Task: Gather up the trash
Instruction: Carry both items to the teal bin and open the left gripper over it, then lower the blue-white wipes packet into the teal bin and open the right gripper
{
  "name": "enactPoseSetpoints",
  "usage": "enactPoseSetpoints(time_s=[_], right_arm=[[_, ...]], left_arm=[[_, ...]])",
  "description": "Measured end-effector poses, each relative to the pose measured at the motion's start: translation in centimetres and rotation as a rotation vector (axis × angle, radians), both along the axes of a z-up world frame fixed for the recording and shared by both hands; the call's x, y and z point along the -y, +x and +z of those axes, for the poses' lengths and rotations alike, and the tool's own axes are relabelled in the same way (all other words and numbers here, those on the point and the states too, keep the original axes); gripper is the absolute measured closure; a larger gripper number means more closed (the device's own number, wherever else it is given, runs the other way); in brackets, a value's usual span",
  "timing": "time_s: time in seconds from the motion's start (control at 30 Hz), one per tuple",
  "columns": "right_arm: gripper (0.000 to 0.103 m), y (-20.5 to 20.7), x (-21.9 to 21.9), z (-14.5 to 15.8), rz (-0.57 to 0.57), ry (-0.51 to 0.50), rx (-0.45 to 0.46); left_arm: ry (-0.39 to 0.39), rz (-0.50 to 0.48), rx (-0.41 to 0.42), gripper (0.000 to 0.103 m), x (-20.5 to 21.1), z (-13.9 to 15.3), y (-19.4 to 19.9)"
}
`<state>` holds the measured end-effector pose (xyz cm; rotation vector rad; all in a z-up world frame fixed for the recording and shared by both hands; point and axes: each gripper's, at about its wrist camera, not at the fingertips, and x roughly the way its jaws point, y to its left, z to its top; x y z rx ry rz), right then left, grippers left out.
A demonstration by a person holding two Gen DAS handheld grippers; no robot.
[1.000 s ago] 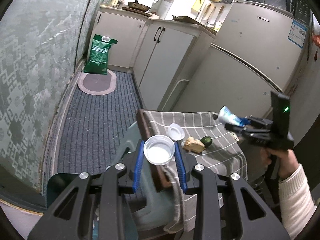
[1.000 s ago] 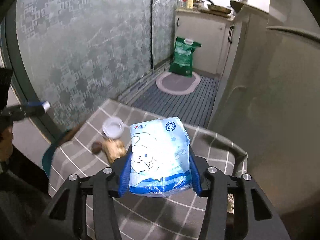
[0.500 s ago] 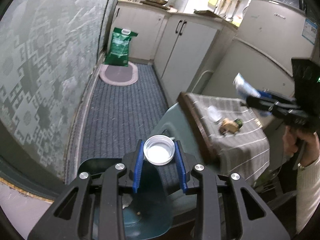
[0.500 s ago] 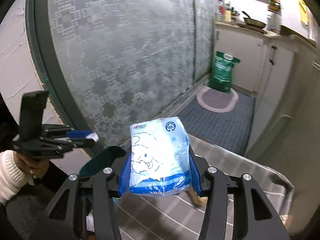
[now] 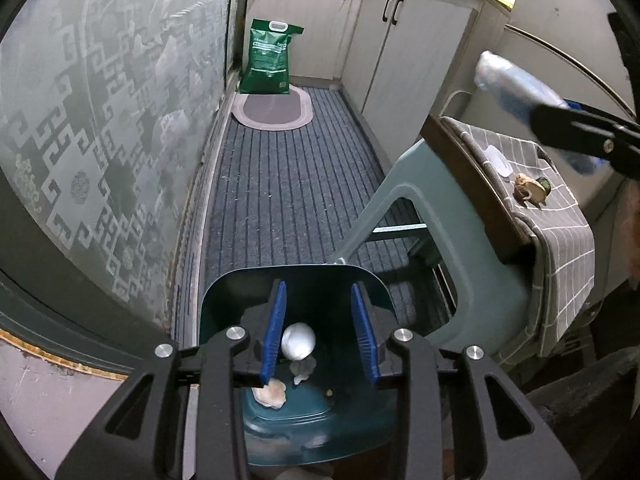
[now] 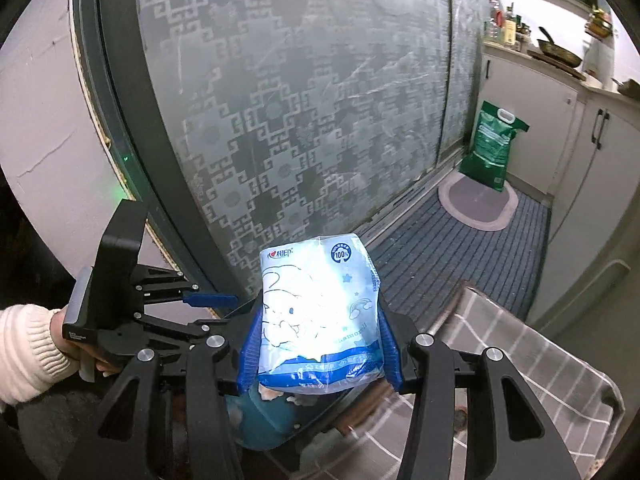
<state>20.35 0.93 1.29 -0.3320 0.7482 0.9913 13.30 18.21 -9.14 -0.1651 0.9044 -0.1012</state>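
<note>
My left gripper point(image 5: 318, 289) hangs over the mouth of a dark teal bin point(image 5: 224, 292), and its jaws are opening. A white round lid point(image 5: 298, 341) lies loose below the blue pads, inside the bin, among scraps of paper. Neither pad touches it. My right gripper point(image 6: 318, 320) is shut on a blue and white tissue pack point(image 6: 320, 312), held above the bin point(image 6: 264, 420) beside the left gripper point(image 6: 208, 300). In the left wrist view the pack point(image 5: 508, 84) shows at the upper right.
A low table with a grey checked cloth point(image 5: 560, 216) carries a clear lid point(image 5: 496, 160), a brown scrap point(image 5: 526, 190) and a dark green piece point(image 5: 544, 186). A pale stool point(image 5: 460, 280) stands under it. Frosted glass door point(image 5: 100, 120) on the left; green bag point(image 5: 270, 58) and oval mat point(image 5: 272, 112) beyond.
My left gripper swung from the table to the bin and sank; the white lid left its pads and dropped in. My right gripper carried the tissue pack left, toward the bin.
</note>
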Motion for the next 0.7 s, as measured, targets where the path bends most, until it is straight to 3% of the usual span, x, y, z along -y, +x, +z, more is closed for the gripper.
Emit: enactPoseSetpoints(time_s=[0.7], right_arm=[[0.053, -2.2, -6.9, -7.4, 0.085, -0.176, -0.123]], left_arm=[[-0.014, 0.029, 0.082, 0.078, -2.8, 3.4, -3.8]])
